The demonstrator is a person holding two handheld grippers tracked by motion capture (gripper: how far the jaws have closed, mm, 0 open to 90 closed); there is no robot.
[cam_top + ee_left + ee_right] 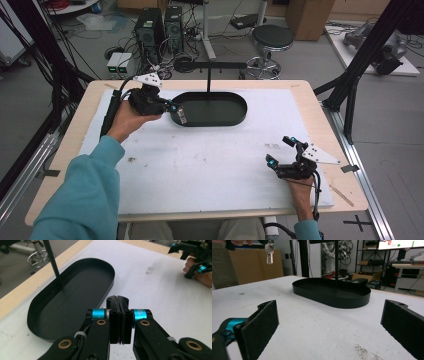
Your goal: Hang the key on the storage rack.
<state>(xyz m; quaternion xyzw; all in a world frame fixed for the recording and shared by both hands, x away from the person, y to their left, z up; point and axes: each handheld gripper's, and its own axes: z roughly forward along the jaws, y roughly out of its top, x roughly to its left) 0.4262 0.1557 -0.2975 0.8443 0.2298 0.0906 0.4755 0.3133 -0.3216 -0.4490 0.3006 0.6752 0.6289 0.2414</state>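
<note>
My left gripper (175,110) hovers above the left end of a black oval tray (235,120), held up off the table. Its jaws are pressed together (117,298), shut on a silver key (181,116) that hangs down from them. In the right gripper view the key (269,252) dangles at the top left, with other metal pieces bunched at its top. A thin black post (208,80) with a crossbar (215,65) rises from the tray. My right gripper (280,151) rests near the table's right front, open (329,325), with nothing between its pads.
The tray (37,302) is empty inside apart from the post's foot. A white mat (210,160) covers the wooden table. On the floor beyond are computer towers (157,30), a stool (272,40) and cables. Black frame legs (360,60) stand at the table's right.
</note>
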